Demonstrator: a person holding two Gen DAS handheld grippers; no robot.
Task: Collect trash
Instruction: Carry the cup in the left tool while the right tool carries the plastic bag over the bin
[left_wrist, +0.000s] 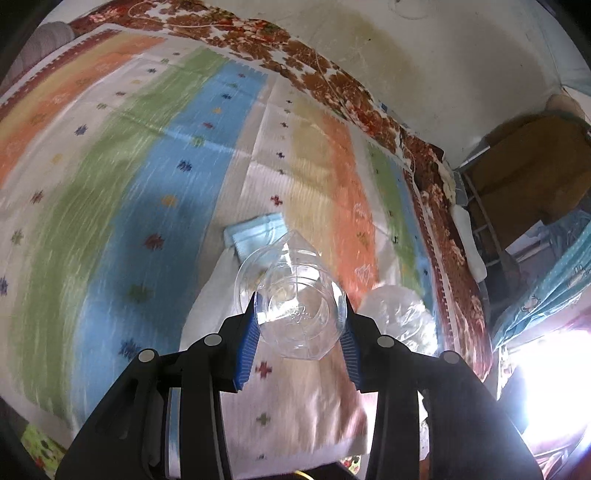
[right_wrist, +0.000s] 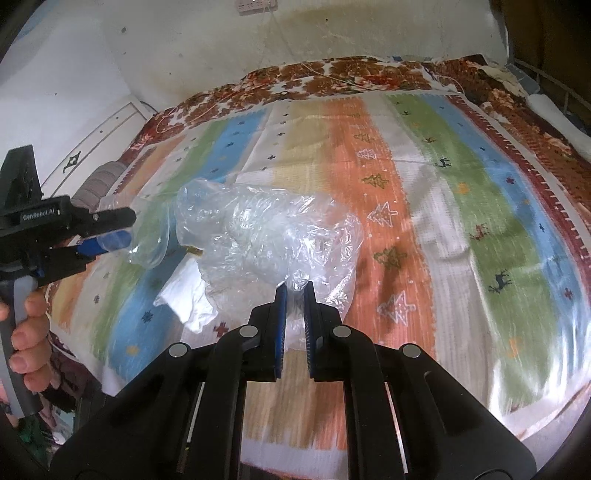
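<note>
my left gripper (left_wrist: 300, 325) clamps a clear plastic cup (left_wrist: 295, 295) above the bed (left_wrist: 110, 166) | my right gripper (right_wrist: 294, 291) pinches a clear plastic bag (right_wrist: 266, 236) by its edge | risk: thin film may slip out, cup may crush | room: wall (left_wrist: 424, 74) behind, open bedspread around

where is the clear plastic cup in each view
Left wrist view: the clear plastic cup sits low of centre, clamped between the left gripper pads.
Right wrist view: the same cup is at the left edge, sticking out of the left gripper, beside the crumpled plastic bag.
Shared landmark: the striped blanket, and the bag right of the cup.
</note>
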